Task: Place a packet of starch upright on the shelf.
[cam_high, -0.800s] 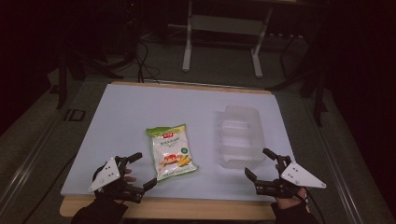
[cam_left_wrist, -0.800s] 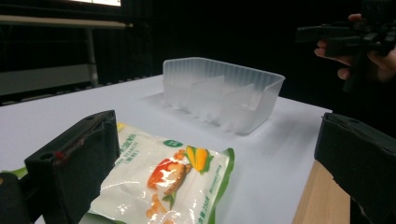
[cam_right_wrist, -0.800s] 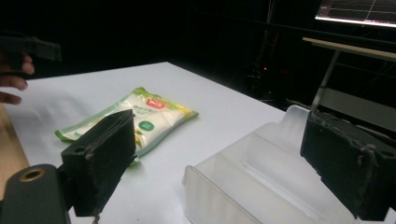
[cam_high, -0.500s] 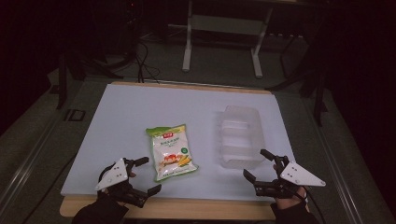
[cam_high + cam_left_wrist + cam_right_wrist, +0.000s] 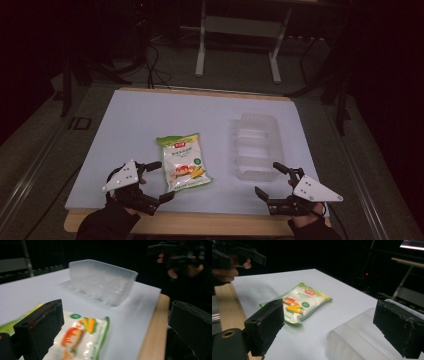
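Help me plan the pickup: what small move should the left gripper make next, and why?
Probably ease the left gripper forward around the snack bag. Its jaws stand open at the bag's near left corner, not yet closed on it, and the bag lies flat beside the clear tray.

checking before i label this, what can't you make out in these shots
- Print on the snack bag: too small in the high view, blurred in the left gripper view.
- Bag's near end: hidden behind the left gripper's finger in the left gripper view.
- Clear tray: cut off by the right gripper view's bottom edge.
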